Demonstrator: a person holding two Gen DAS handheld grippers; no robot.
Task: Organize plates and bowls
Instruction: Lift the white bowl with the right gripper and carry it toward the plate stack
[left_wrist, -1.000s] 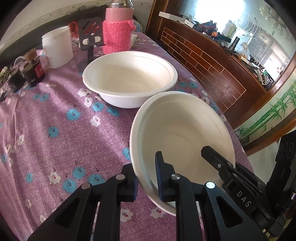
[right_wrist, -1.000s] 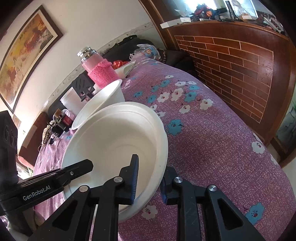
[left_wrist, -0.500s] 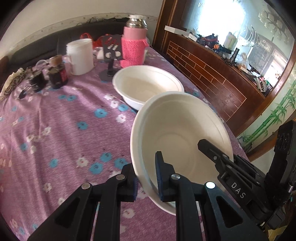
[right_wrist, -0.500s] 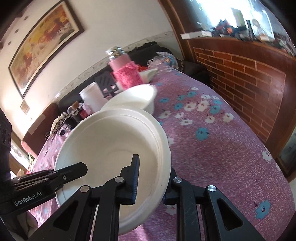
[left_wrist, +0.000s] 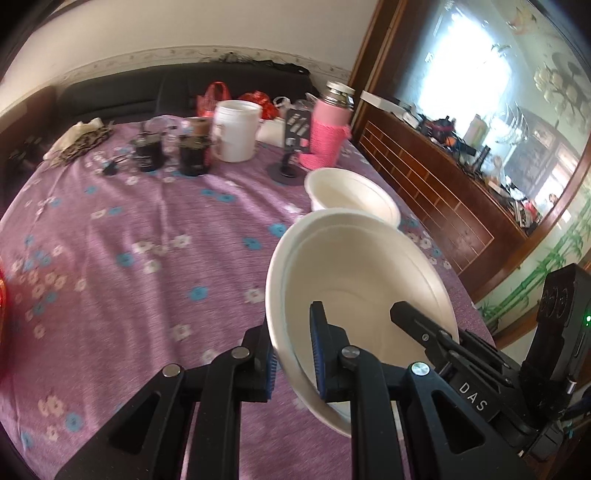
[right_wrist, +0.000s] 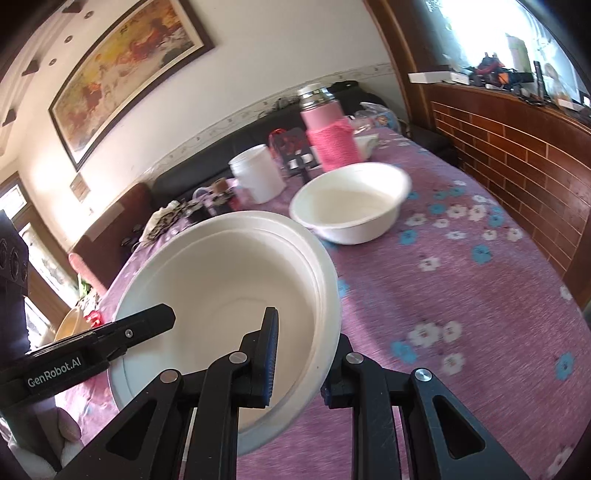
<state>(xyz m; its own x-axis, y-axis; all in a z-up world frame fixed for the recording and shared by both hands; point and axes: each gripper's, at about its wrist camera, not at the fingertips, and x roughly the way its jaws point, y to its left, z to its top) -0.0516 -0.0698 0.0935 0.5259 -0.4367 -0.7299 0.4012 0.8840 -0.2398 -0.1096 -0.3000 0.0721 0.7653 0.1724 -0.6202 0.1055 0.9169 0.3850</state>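
Both grippers hold one white paper bowl (left_wrist: 362, 280) above the purple flowered tablecloth. My left gripper (left_wrist: 293, 354) is shut on its left rim, one finger inside and one outside. My right gripper (right_wrist: 303, 354) is shut on its right rim, and the bowl (right_wrist: 229, 280) fills the lower middle of the right wrist view. The right gripper's fingers (left_wrist: 436, 332) show in the left wrist view, and the left gripper's finger (right_wrist: 110, 339) in the right wrist view. A second white bowl (left_wrist: 351, 192) (right_wrist: 351, 203) stands on the cloth farther off.
At the far end stand a pink knitted-sleeve flask (left_wrist: 328, 129) (right_wrist: 328, 133), a white tub (left_wrist: 234, 129) (right_wrist: 258, 173), a black phone stand (left_wrist: 291, 147), dark jars (left_wrist: 192, 151) and red bags (left_wrist: 212, 99). A brick-faced counter (right_wrist: 517, 155) runs along the right.
Both grippers have lifted the held bowl and drawn it back toward me. The second bowl and the far items now look smaller and farther away.
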